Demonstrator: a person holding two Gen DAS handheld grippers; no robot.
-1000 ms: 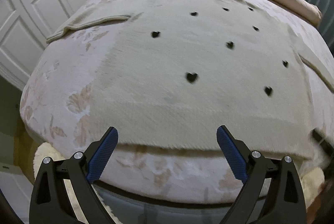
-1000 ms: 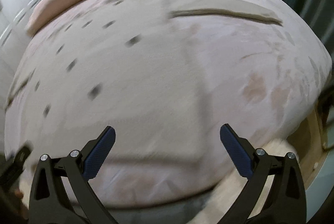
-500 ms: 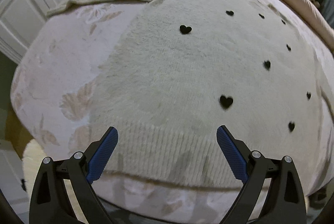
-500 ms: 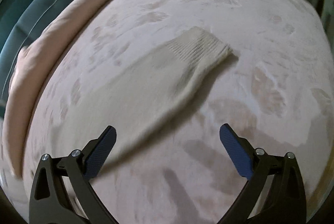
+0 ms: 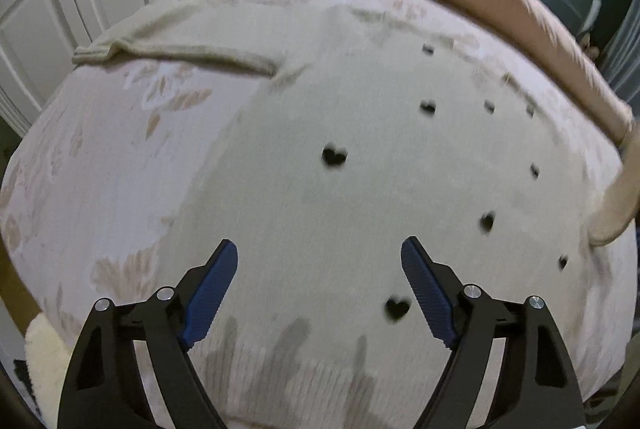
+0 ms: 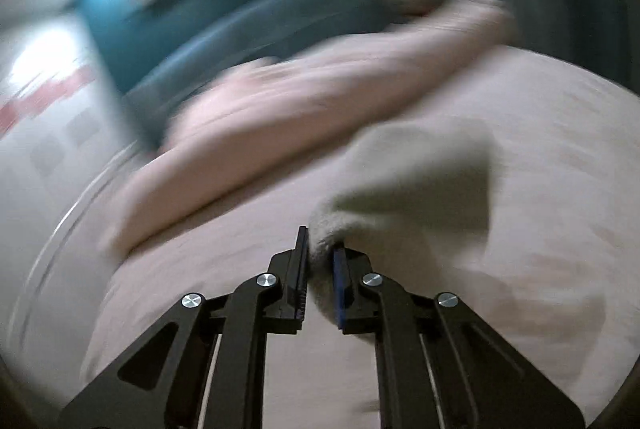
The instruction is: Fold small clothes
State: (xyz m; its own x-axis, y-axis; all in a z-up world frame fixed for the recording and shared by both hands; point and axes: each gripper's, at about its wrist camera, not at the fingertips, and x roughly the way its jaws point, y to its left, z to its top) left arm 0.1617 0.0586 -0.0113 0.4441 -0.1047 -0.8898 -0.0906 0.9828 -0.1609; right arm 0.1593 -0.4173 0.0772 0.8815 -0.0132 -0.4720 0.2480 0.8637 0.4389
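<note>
Bed (image 5: pixel 120 157) under the sweater (image 5: pixel 360 209): my left claw (image 5: pixel 319 271) is closing, nothing gripped, right claw (image 6: pixel 320 261) pinches its sleeve (image 6: pixel 420 181).

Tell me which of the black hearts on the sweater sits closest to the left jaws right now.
The heart just inside the right-hand blue pad of the left gripper, above the ribbed hem. Every other heart lies farther up the sweater.

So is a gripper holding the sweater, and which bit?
Yes. The right gripper pinches the sweater by a sleeve's cuff end. The left gripper holds nothing; its fingers are closing above the sweater's body.
</note>
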